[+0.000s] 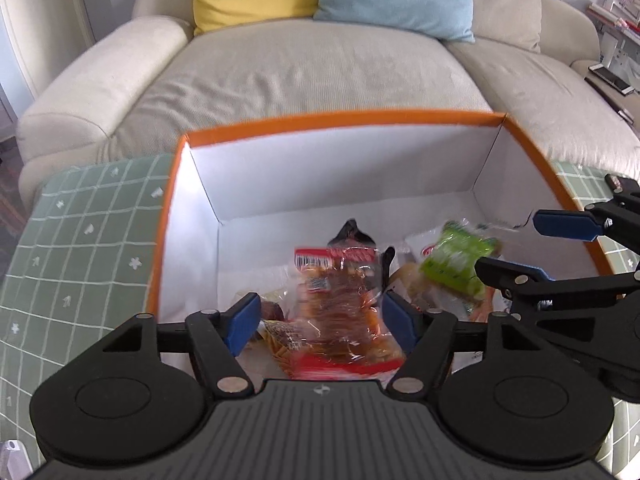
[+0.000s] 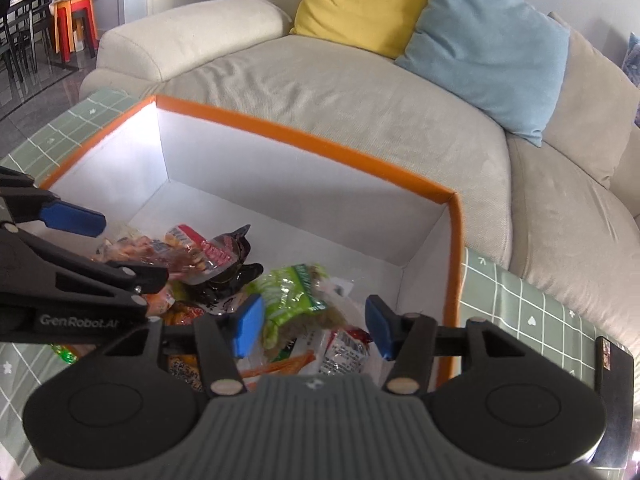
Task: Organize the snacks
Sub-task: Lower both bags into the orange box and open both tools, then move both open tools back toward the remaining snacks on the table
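In the left wrist view the left claw (image 1: 320, 322) stands open over a crinkly red packet (image 1: 340, 312) dropped in the white box (image 1: 340, 164), while in the right wrist view the right claw (image 2: 312, 326), open, releases a glossy green packet (image 2: 296, 292) below it, so fetching more snacks likely follows.
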Available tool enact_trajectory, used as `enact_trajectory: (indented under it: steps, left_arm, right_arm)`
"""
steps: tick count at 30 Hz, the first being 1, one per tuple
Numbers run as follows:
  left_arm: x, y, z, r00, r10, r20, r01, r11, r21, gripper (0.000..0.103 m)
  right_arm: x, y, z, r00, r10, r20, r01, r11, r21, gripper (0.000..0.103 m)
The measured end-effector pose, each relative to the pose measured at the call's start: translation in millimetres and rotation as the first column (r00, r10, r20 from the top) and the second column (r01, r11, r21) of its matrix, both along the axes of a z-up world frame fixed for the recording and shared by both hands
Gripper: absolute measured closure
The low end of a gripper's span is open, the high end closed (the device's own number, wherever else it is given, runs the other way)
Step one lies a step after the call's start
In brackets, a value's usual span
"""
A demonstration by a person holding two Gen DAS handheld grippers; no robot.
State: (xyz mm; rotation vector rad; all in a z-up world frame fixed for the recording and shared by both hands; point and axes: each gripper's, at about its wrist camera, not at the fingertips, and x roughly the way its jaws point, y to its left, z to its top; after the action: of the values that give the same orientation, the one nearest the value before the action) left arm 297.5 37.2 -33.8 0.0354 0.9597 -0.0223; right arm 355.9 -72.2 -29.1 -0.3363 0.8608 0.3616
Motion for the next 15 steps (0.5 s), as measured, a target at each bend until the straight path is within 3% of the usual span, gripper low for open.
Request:
enact_trajectory:
  steps: [7,11,15]
  left_arm:
    - [-22,4,21,0.999,0.037,0.037,-0.036,0.999,-0.024,0.015]
    - [-44,7,35,0.992,0.077,0.103,-0.074,0.997,-0.038,0.015]
    - [-72,8,49,0.98,0.098,0.173,-0.092,0.995,-0.047,0.015]
  right_arm:
    - [-23,-10,22,0.999,-0.012,0.039,0.011,1.0,0.023,0.034]
    - [-47,-18,35,0.997,-0.02,0.08,0.015,0.998,0.063,0.033]
    - [-78,-26,48,0.99,-0.026,0.139,0.007,0.991,0.136,0.023]
